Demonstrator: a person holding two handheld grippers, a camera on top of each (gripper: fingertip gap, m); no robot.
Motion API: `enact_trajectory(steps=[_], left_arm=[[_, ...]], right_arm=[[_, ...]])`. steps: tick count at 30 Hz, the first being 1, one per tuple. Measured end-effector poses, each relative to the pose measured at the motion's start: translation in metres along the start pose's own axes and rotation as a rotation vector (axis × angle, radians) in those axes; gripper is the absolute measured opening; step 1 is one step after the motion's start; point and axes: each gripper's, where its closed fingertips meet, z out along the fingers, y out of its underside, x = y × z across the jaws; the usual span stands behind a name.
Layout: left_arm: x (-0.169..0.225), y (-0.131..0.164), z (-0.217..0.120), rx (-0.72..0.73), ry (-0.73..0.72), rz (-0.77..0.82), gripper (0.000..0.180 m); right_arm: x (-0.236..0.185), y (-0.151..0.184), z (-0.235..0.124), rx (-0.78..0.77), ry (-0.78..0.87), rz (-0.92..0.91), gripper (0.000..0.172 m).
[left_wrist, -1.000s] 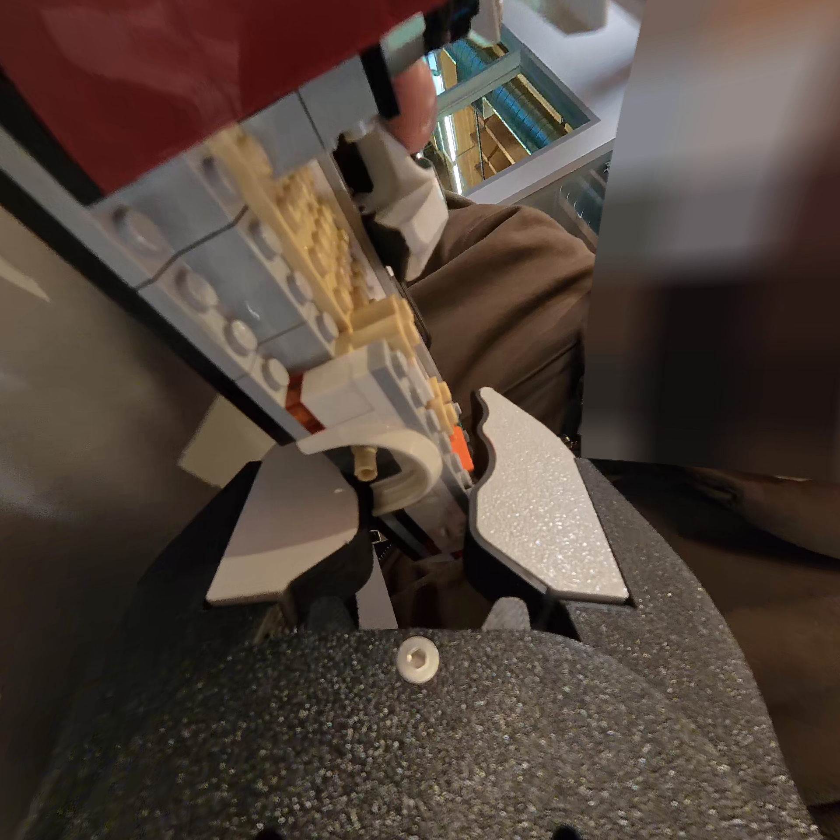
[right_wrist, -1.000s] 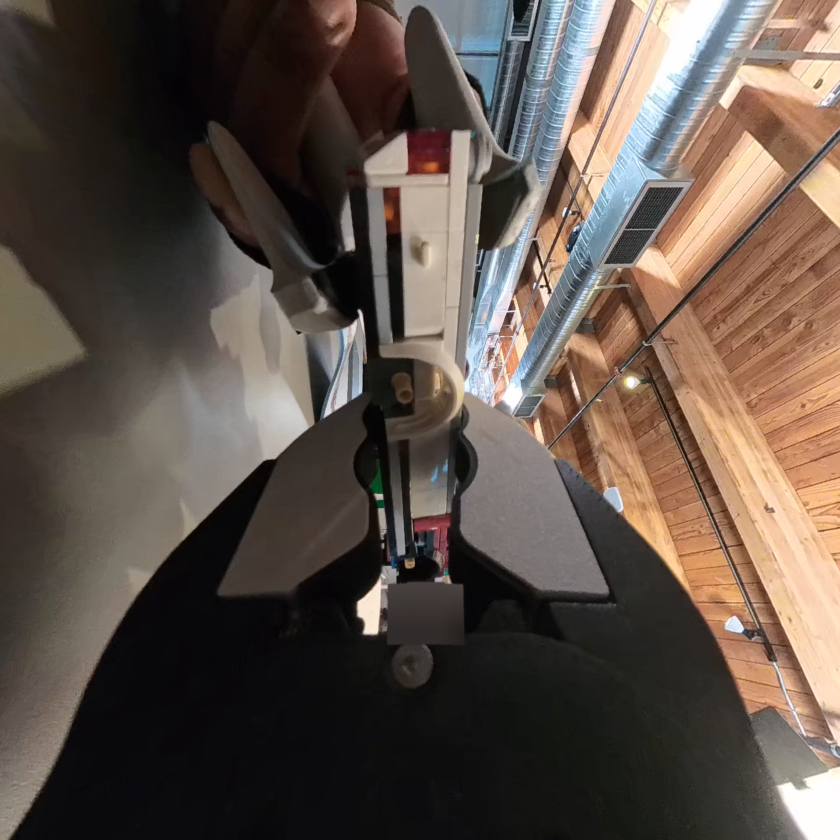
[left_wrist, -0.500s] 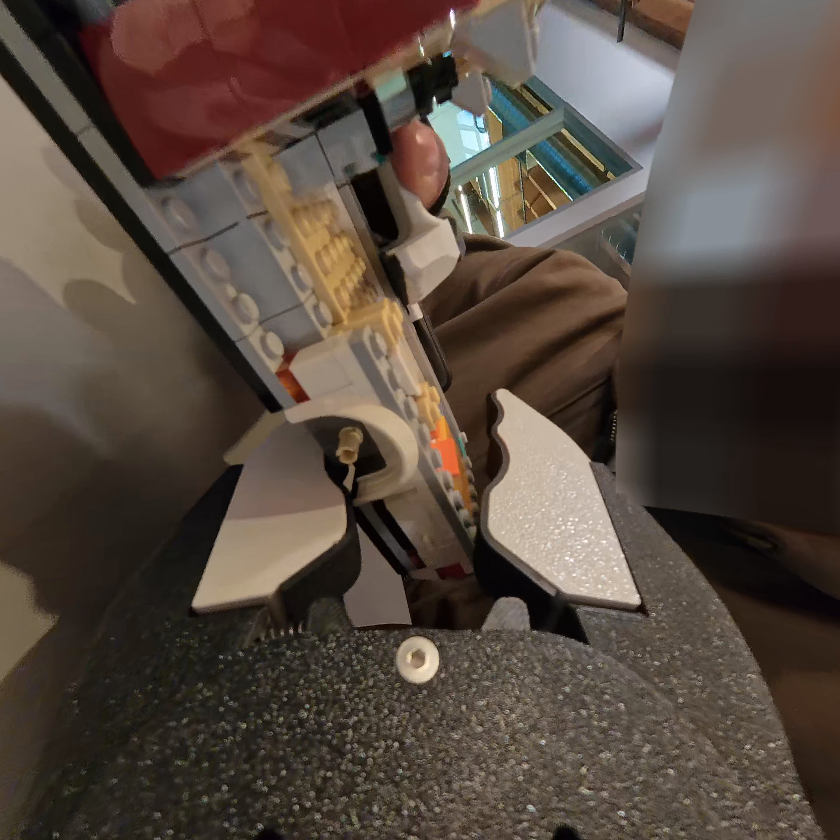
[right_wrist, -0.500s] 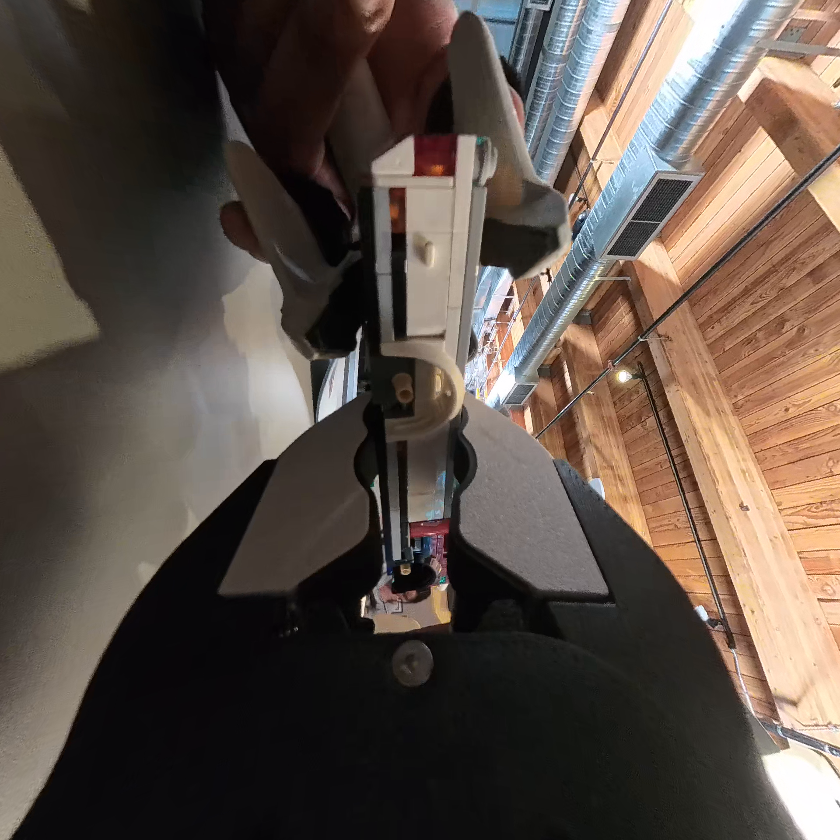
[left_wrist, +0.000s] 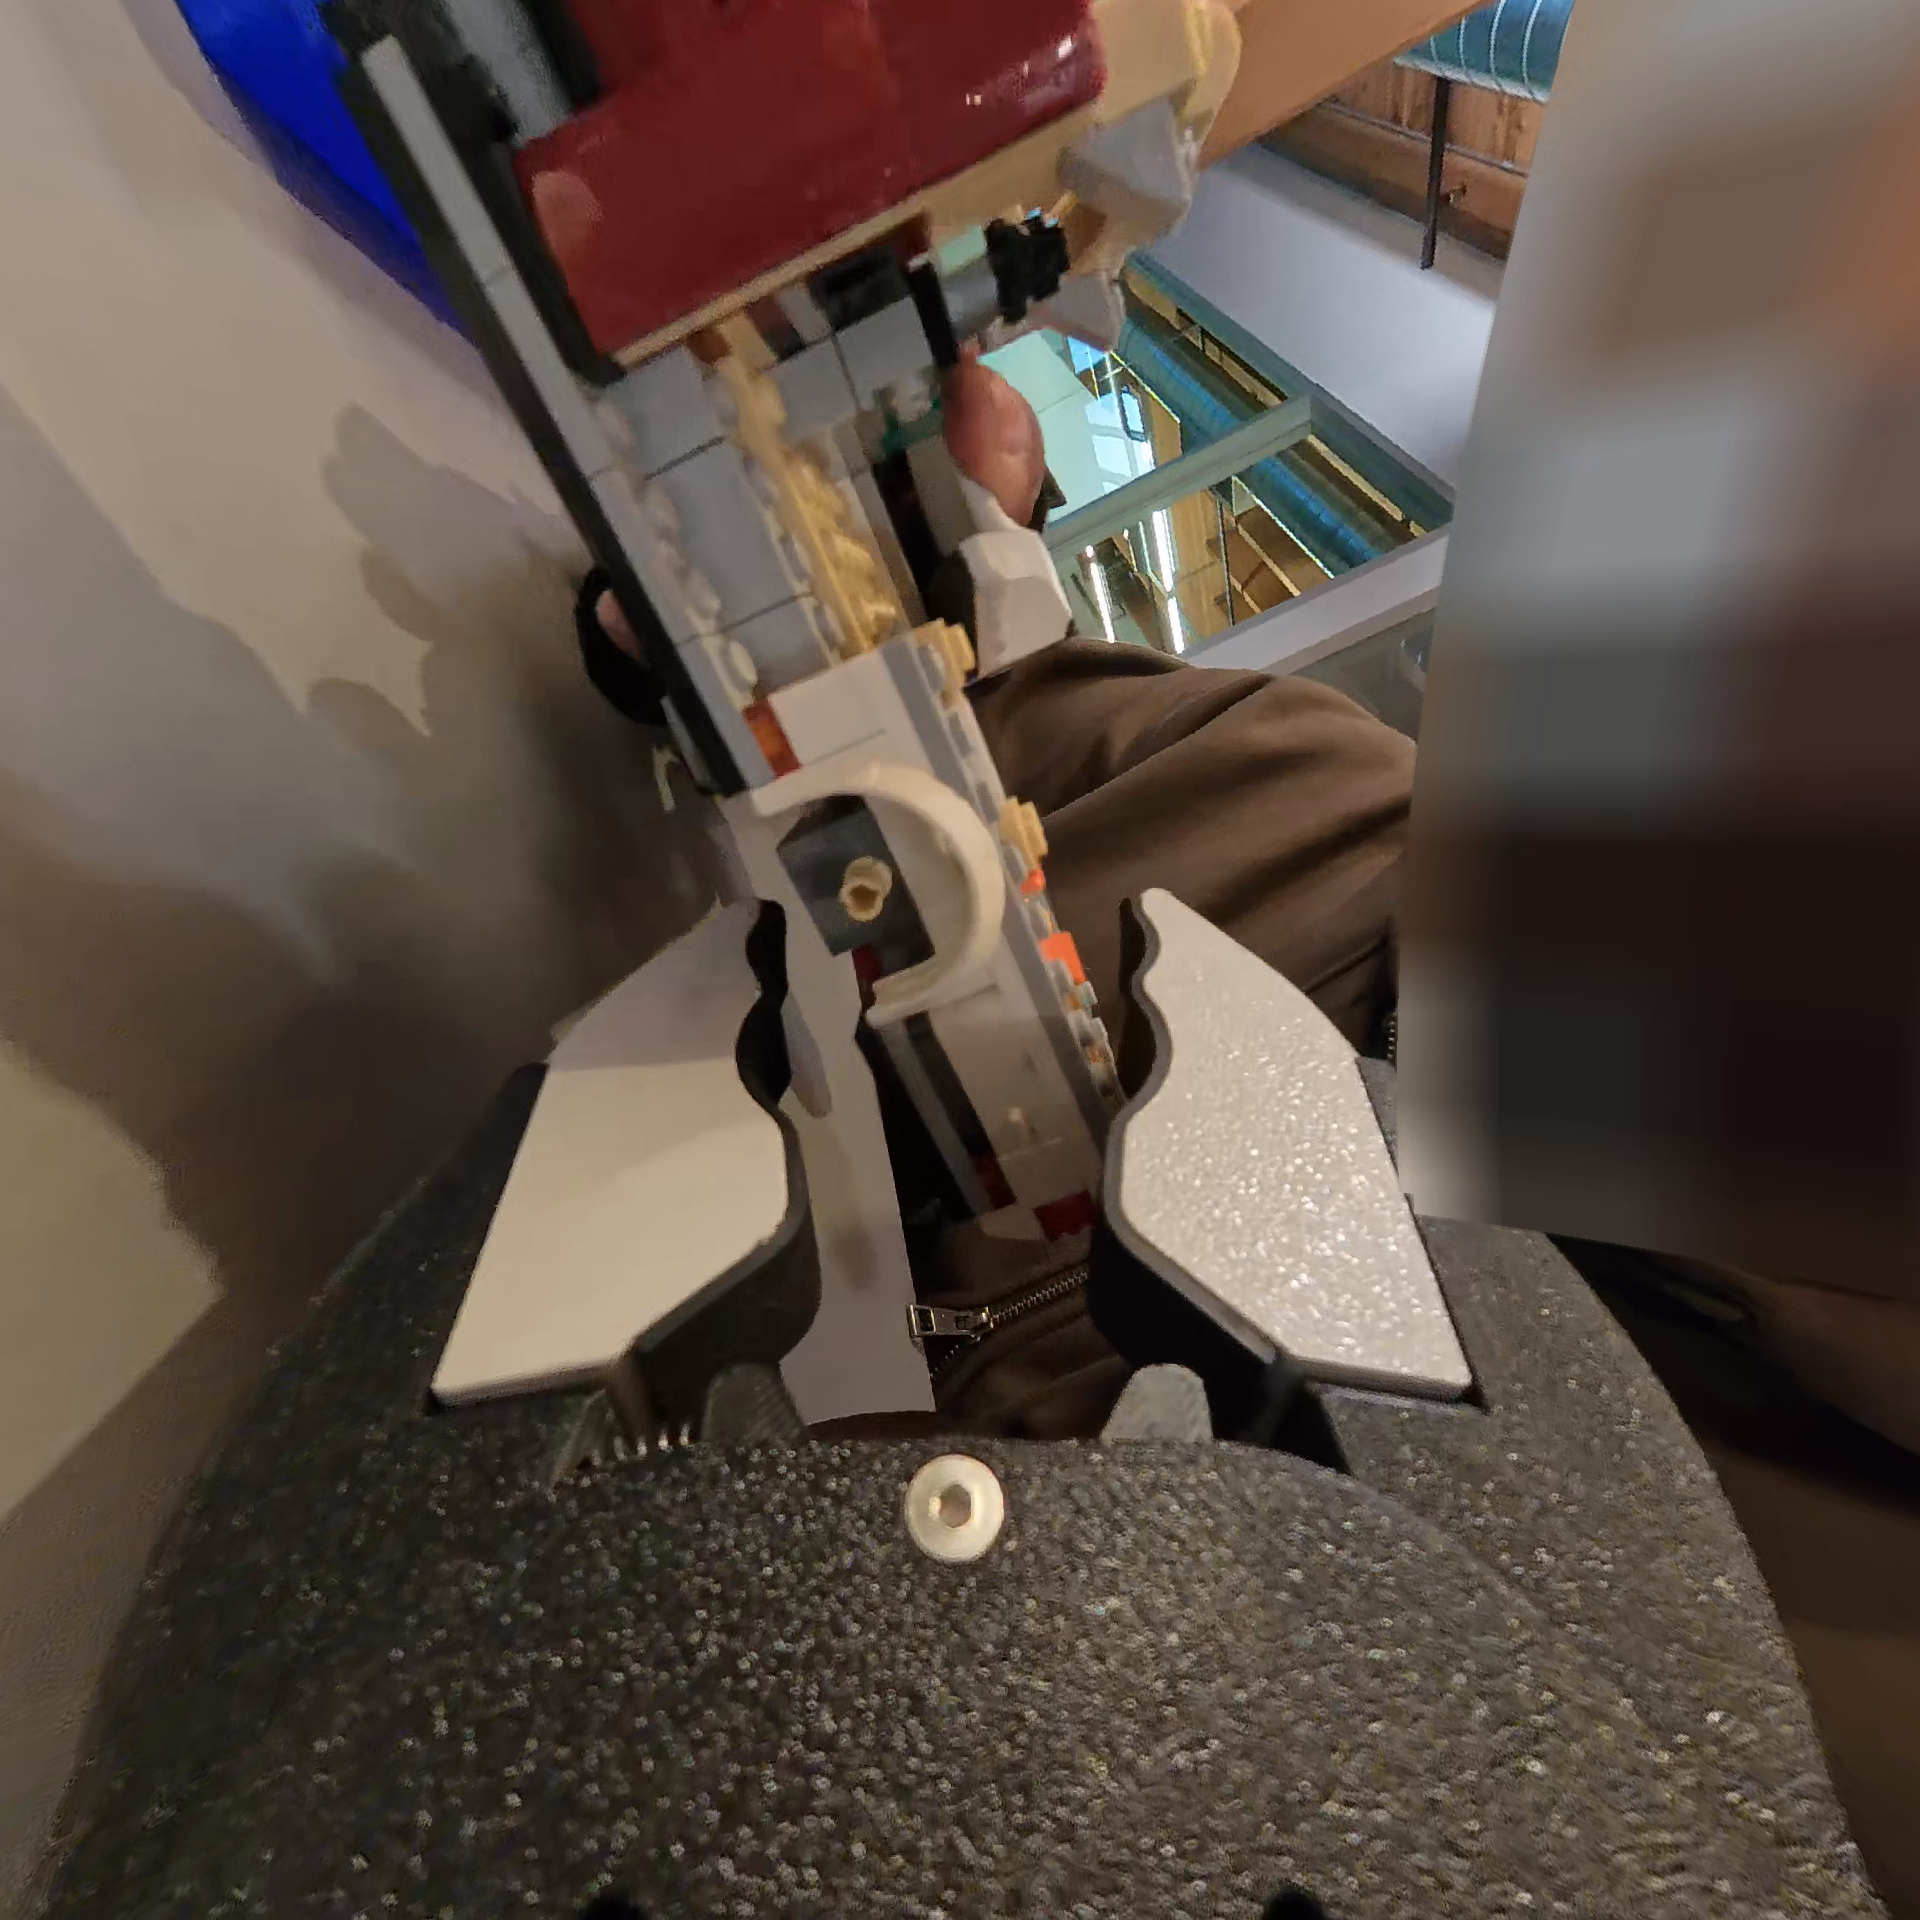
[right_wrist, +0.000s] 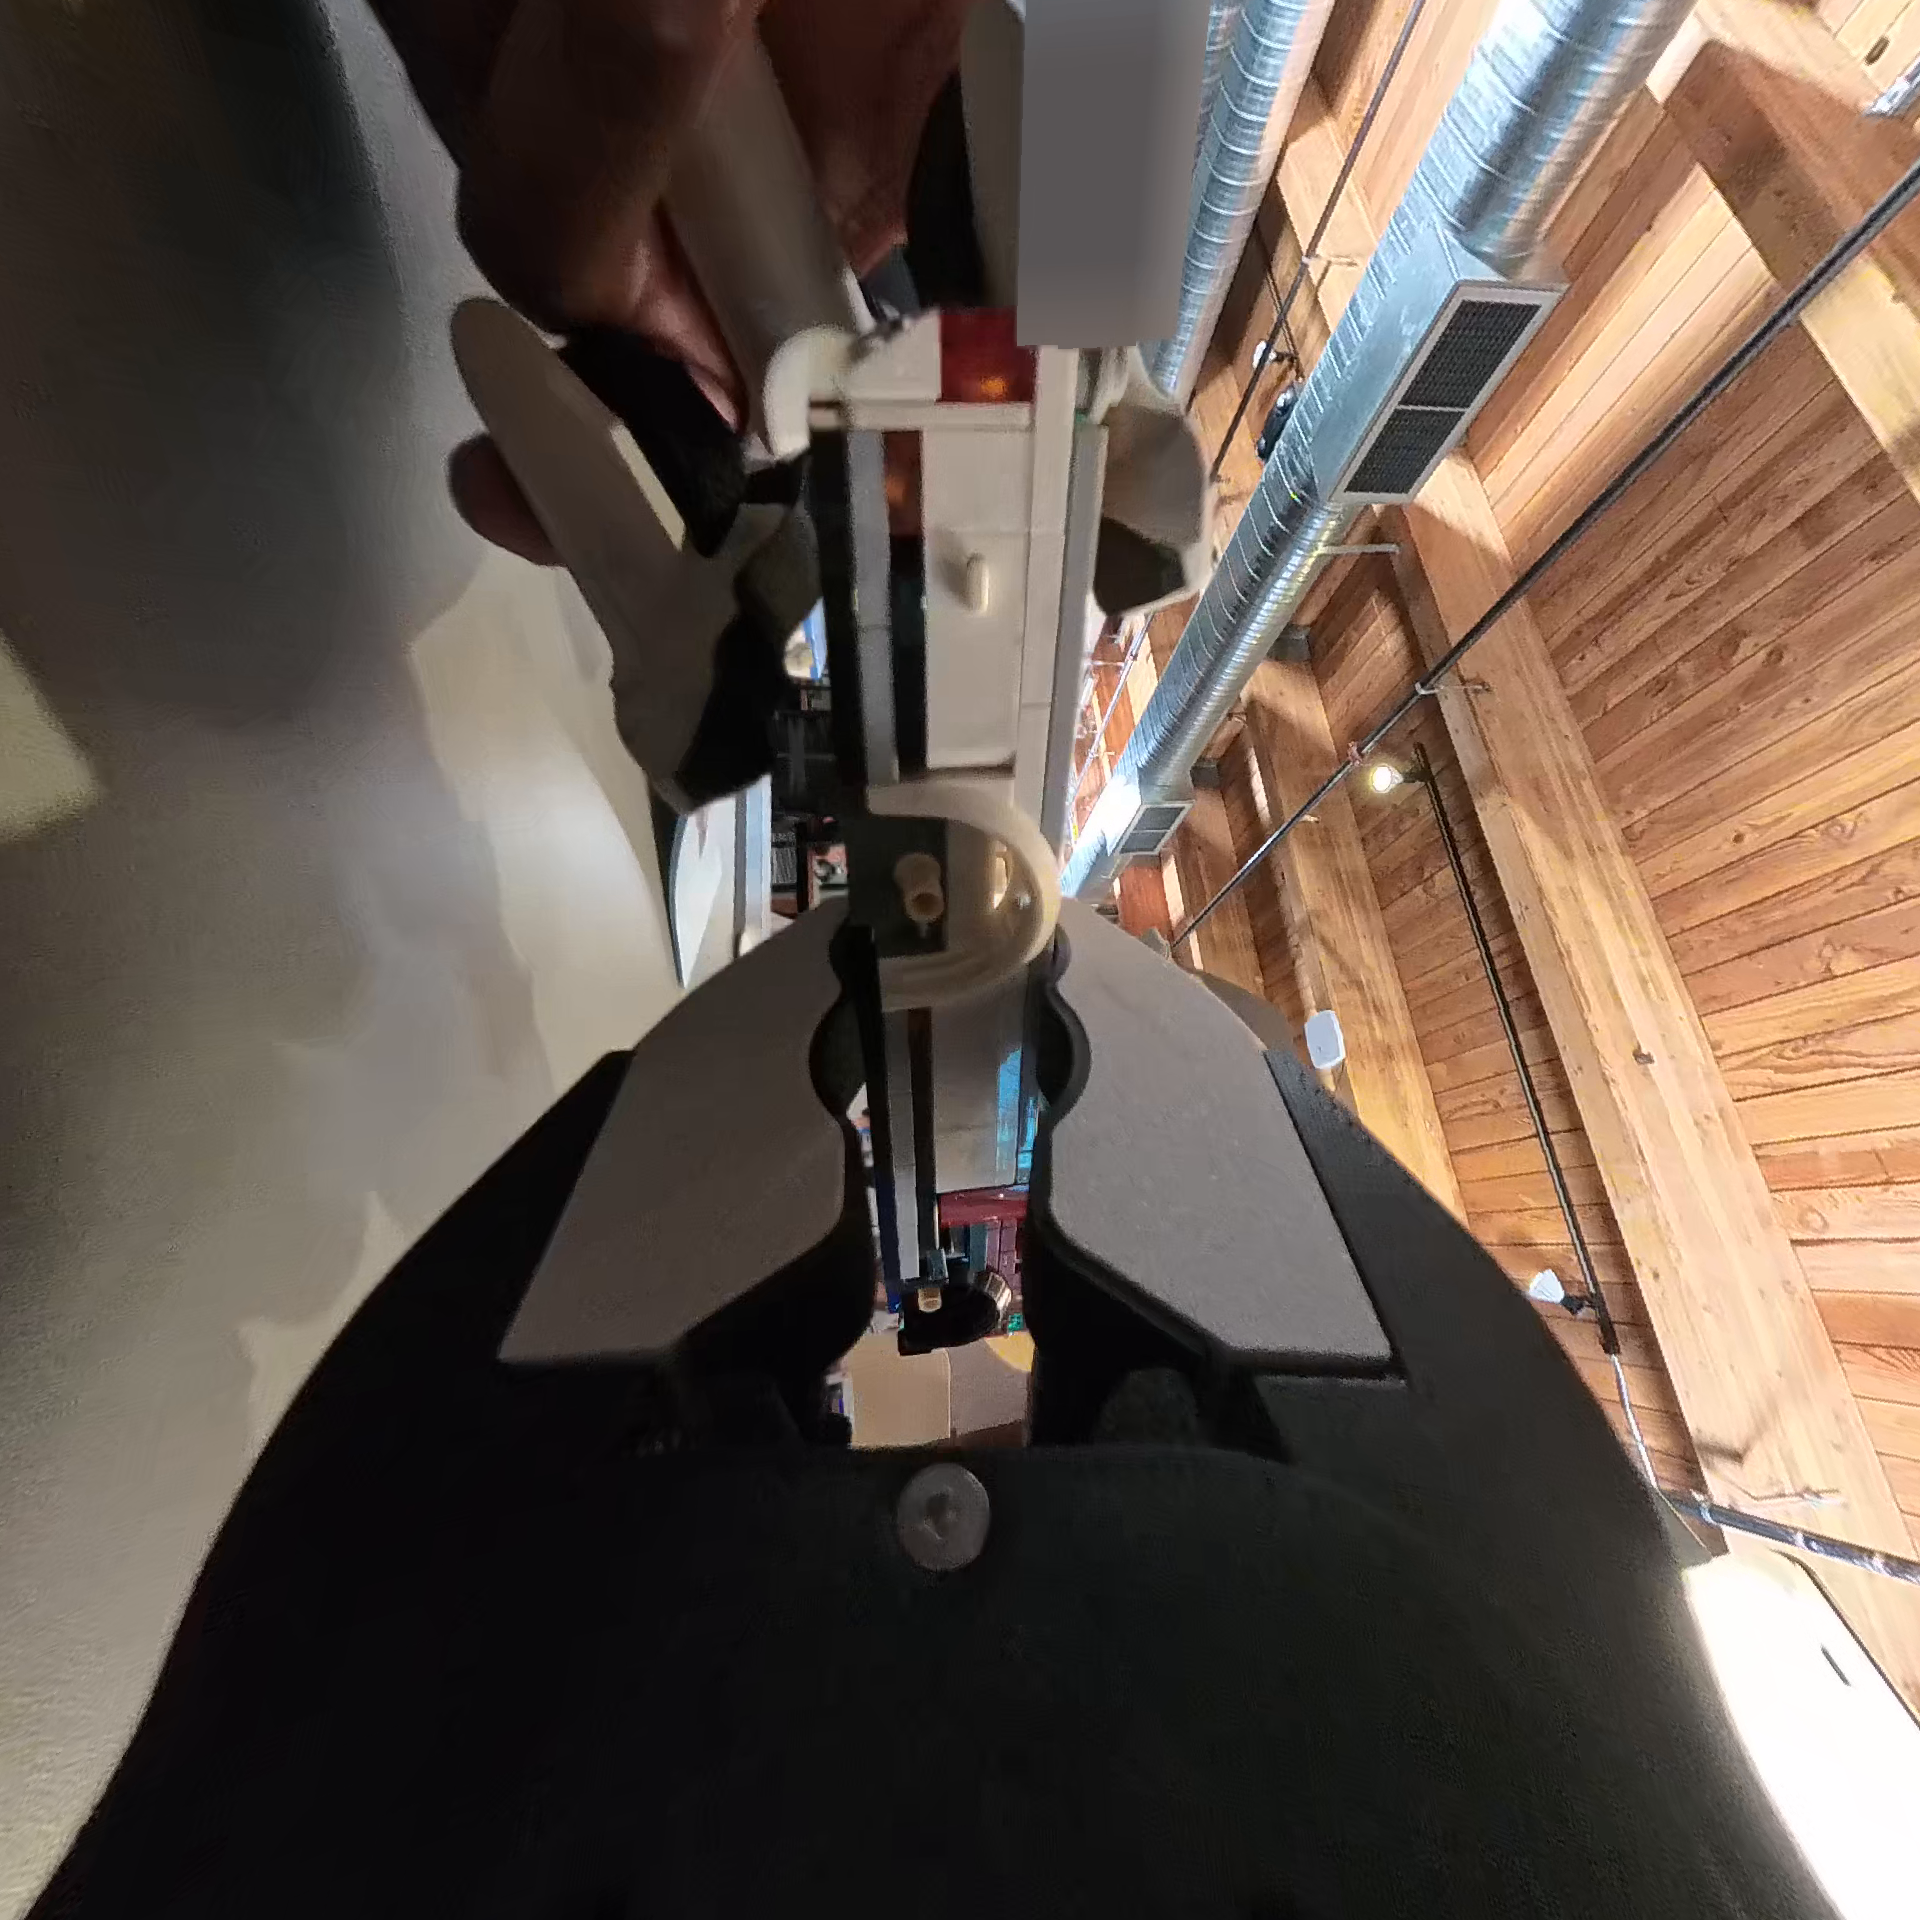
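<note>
A brick-built model (left_wrist: 883, 748) in grey, white and tan, with a dark red body (left_wrist: 790, 156) and a white wheel arch (left_wrist: 935, 883), is held in the air between both grippers. My left gripper (left_wrist: 951, 914) is open. The model's end stands between its pads, and a gap shows at the right pad (left_wrist: 1247, 1143). My right gripper (right_wrist: 951, 920) is shut on the model's (right_wrist: 977, 644) other end, with both pads pressed against its sides by the wheel arch (right_wrist: 987, 862). The left gripper's fingers (right_wrist: 623, 582) show beyond it, either side of the model.
A person in a brown jacket (left_wrist: 1195, 810) is close behind the model. A hand (right_wrist: 623, 208) holds the left gripper. A pale wall (left_wrist: 208, 623) is at the left. A wooden ceiling with metal ducts (right_wrist: 1455, 312) is at the right. The tips of one gripper are about 6 cm away from the tips of the other.
My left gripper's jaws have widened and come off the model, which now stands more upright between them. My right gripper has kept its grip on the model.
</note>
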Motion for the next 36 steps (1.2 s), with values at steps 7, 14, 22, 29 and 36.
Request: enact_trajectory(steps=[7,14,22,29,36], left_arm=[[0.000,-0.006,-0.001,0.048,-0.005,-0.041,0.059],[0.000,-0.016,0.001,0.159,0.052,-0.094,0.040],[-0.011,-0.015,0.003,0.189,0.030,-0.124,0.039],[-0.020,-0.020,-0.002,0.224,-0.052,-0.100,0.038],[-0.023,-0.017,0.003,0.211,-0.090,-0.074,0.039]], right_arm=[[0.004,0.012,0.003,-0.075,0.032,-0.025,0.029],[0.001,0.016,0.004,-0.099,0.012,-0.042,0.030],[-0.008,0.012,-0.001,-0.050,-0.082,-0.054,0.041],[-0.028,0.004,-0.012,-0.017,-0.356,0.123,0.060],[-0.035,0.003,-0.012,-0.070,-0.467,0.157,0.069]])
